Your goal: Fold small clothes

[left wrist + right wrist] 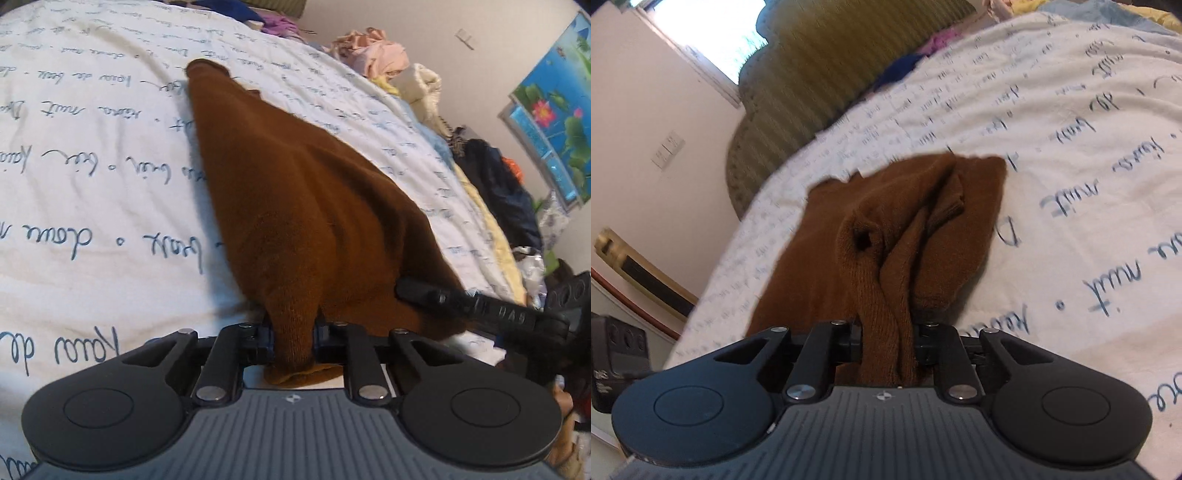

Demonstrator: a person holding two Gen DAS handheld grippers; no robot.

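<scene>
Left wrist: both claws — left claw [293,341], right claw [888,341] — pinch brown garment [295,192]; sheet script unreadable.

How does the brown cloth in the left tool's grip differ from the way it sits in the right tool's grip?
In the left tool, the brown cloth runs out as one long, fairly smooth stretch to a far corner. In the right tool, the brown cloth is bunched into twisted folds, with a flat layer lying on the bedsheet beneath. Shared: both tools are shut on a gathered edge of the same cloth.

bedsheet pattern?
White bedsheet printed with blue cursive handwriting; clearest in the left wrist view.
</scene>
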